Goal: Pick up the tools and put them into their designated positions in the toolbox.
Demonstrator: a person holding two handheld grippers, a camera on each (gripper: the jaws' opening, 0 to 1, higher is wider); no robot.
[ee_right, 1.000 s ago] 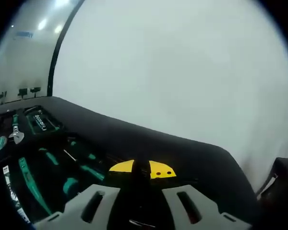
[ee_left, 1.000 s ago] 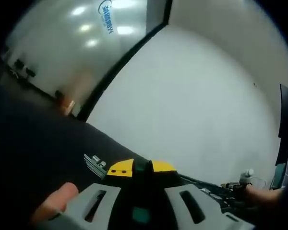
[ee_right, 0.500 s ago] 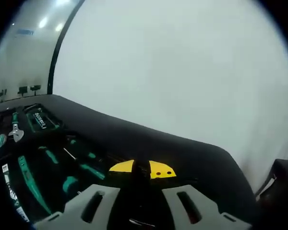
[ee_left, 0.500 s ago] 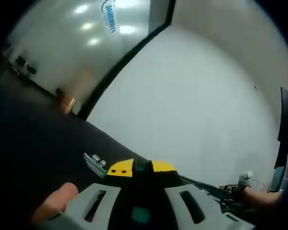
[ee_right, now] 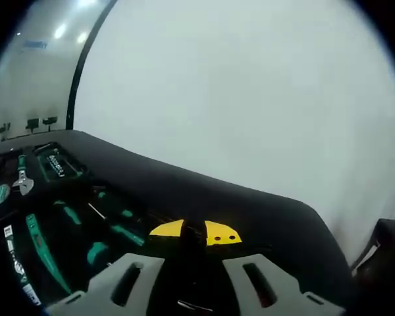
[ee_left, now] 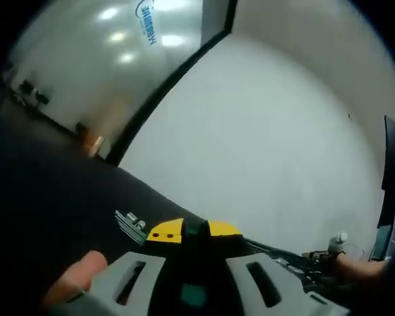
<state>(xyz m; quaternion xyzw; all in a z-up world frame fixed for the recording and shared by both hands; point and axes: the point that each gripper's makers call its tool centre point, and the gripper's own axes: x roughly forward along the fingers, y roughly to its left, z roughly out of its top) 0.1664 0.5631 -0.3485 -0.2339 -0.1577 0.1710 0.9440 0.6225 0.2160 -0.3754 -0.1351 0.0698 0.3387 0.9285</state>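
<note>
In the right gripper view the open toolbox [ee_right: 79, 197] lies at the lower left on a black table. Several green-handled tools rest in its slots: an adjustable wrench [ee_right: 22, 178], a long slim tool [ee_right: 38, 245] and a screwdriver [ee_right: 126, 234]. My right gripper [ee_right: 194, 232] hangs above the box's near corner, its yellow-tipped jaws together with nothing seen between them. In the left gripper view my left gripper [ee_left: 194, 230] is shut the same way over a black surface. More tools [ee_left: 296, 266] show dimly at the far right.
A finger [ee_left: 72, 280] rests beside the left gripper's left jaw. A person's hand [ee_left: 359, 268] lies at the right edge by a small white object [ee_left: 341, 239]. A white logo [ee_left: 131, 225] marks the black surface. A white wall [ee_right: 250, 99] stands behind the table.
</note>
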